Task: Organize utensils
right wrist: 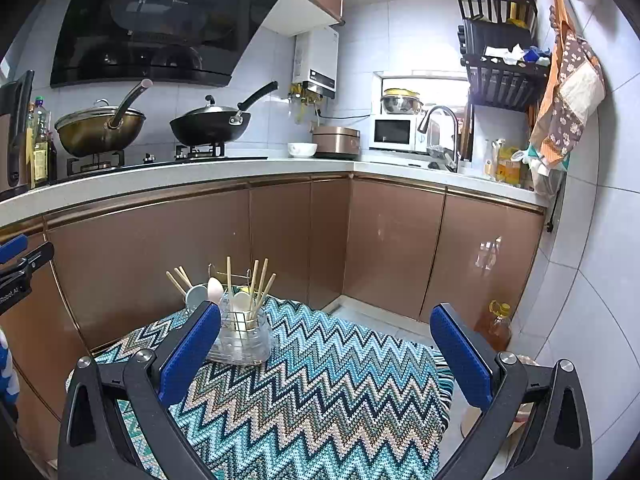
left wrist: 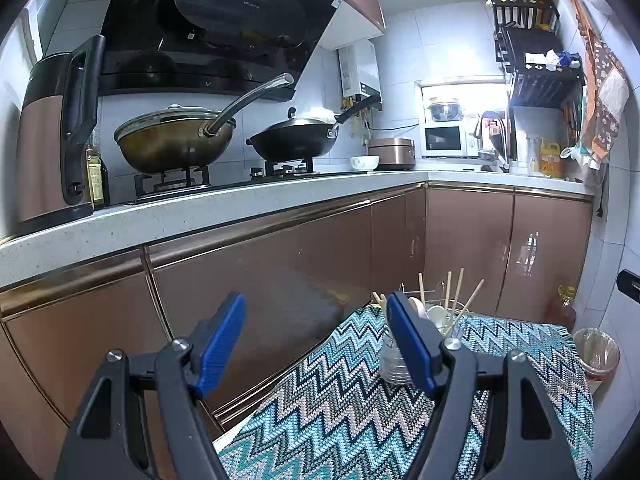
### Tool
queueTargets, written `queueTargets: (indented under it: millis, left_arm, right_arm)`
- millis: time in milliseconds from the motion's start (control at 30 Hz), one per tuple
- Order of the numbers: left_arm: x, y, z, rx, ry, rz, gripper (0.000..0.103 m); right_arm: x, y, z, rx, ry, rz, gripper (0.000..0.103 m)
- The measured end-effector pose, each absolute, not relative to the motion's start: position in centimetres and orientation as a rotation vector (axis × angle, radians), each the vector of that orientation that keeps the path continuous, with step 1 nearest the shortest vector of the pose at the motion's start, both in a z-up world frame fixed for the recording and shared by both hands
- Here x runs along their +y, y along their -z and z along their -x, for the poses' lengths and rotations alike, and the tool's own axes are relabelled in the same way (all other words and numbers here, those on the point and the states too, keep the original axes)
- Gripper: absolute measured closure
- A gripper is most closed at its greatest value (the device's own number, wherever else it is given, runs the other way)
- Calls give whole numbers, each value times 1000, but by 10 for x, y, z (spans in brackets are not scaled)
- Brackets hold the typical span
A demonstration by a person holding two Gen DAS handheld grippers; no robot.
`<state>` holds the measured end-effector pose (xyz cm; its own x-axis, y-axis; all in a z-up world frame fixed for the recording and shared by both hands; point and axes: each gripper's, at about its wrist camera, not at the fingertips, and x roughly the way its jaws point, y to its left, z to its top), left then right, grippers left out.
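Observation:
A clear utensil holder (right wrist: 242, 340) stands at the far left of a table under a zigzag cloth (right wrist: 320, 392). Wooden chopsticks (right wrist: 262, 280) and pale spoons (right wrist: 215, 290) stick up out of it. My right gripper (right wrist: 326, 314) hovers open over the cloth, the holder just past its left finger. In the left wrist view the same holder (left wrist: 394, 360) shows behind the right finger, chopsticks (left wrist: 460, 292) rising above it. My left gripper (left wrist: 316, 304) is open and empty, held left of the holder over the table's edge (left wrist: 280, 384). Its black frame (right wrist: 18, 272) shows at the left border of the right wrist view.
Brown cabinets (right wrist: 160, 248) run under an L-shaped counter (right wrist: 200, 178) close behind the table. Two woks (right wrist: 208, 126), a kettle (left wrist: 52, 136), a rice cooker (right wrist: 336, 142) and a microwave (right wrist: 394, 132) stand on it. An oil bottle (right wrist: 496, 326) and a bin (left wrist: 596, 354) stand on the floor to the right.

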<state>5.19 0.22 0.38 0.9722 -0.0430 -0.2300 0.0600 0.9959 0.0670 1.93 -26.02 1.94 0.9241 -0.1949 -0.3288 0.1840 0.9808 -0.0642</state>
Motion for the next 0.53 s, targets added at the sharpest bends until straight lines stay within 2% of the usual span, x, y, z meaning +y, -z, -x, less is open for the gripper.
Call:
queueTargets:
  millis: [533]
  left_arm:
    - [7,-2,-54,229,25,-70,32]
  right_arm:
    - [-264,-16,-21,351,215,31,0]
